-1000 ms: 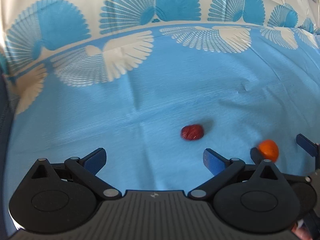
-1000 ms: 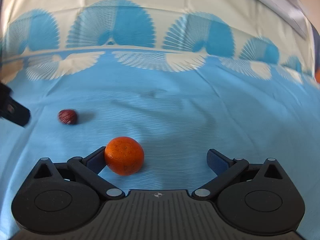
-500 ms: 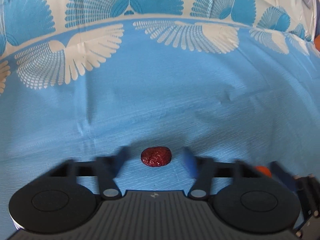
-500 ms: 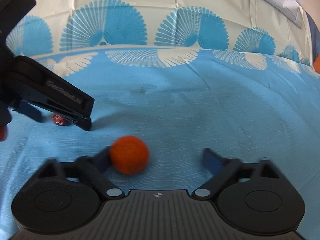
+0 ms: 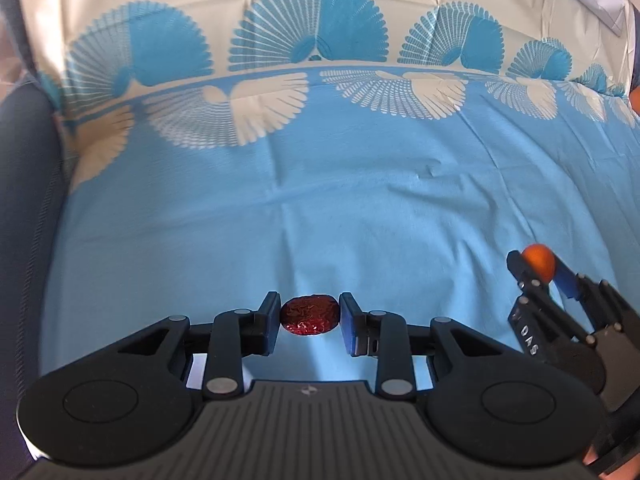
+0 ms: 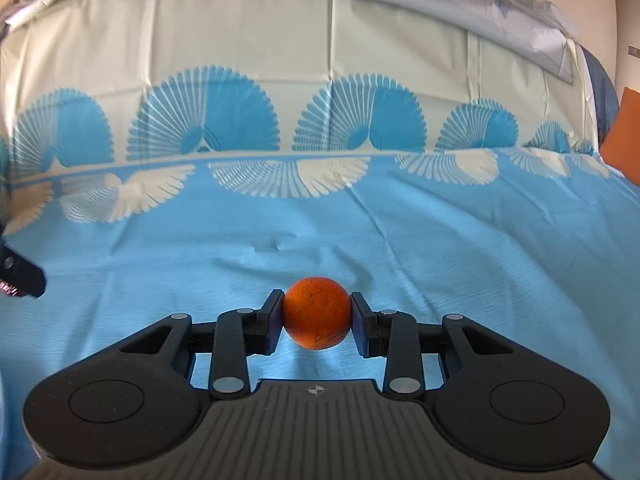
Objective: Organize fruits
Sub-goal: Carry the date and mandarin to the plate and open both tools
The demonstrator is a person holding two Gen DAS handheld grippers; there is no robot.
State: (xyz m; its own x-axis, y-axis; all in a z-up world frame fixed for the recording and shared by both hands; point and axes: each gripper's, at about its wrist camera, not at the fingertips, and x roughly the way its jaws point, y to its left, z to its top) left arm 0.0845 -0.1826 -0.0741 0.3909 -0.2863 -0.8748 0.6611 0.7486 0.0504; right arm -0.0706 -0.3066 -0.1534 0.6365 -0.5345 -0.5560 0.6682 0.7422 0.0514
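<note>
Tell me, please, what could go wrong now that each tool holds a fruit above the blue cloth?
The left tool pinches the wrinkled red fruit only by its ends, so it might twist free. The orange is round and held at the tips of the right tool; it may roll out. The right tool sits close beside the left, so they could bump.

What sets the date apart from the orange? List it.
The date is dark red and wrinkled; the orange is bright orange and finely pitted. The date is a flattened oval, the orange a round ball. The date looks smaller than the orange. Shared: each is clamped between the pads of a hand-held gripper, the date in the left, the orange in the right.
</note>
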